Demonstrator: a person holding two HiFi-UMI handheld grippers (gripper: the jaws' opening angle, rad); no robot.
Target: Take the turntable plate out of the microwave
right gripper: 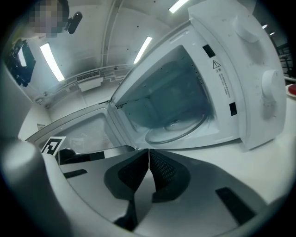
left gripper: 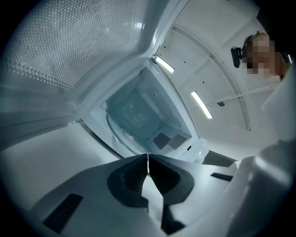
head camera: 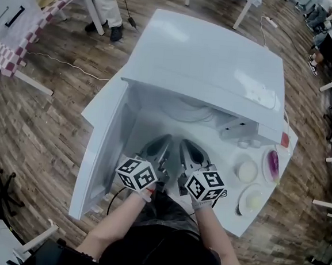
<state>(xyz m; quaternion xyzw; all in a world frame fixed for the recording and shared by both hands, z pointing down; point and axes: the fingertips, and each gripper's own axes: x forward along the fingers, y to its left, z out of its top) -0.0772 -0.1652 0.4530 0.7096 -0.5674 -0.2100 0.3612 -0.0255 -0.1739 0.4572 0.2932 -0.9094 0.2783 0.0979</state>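
The microwave [head camera: 206, 63] stands with its door [head camera: 103, 152] swung open to the left. The turntable plate [right gripper: 178, 129] lies flat on the cavity floor, straight ahead of both tools and deeper in. The left gripper [left gripper: 148, 157] and right gripper [right gripper: 149, 152] hover side by side at the opening, jaws pressed together and empty. The right looks slightly better lined up.

I've got the white microwave [head camera: 206, 63] facing me with its door [head camera: 103, 152] swung wide open to my left, so I can see straight into the cavity. The turntable plate [right gripper: 178, 129] is in there: a clear, round glass disc with a raised rim, lying flat across most of the cavity floor. Two round knobs [right gripper: 273, 85] sit on the panel right of the opening.
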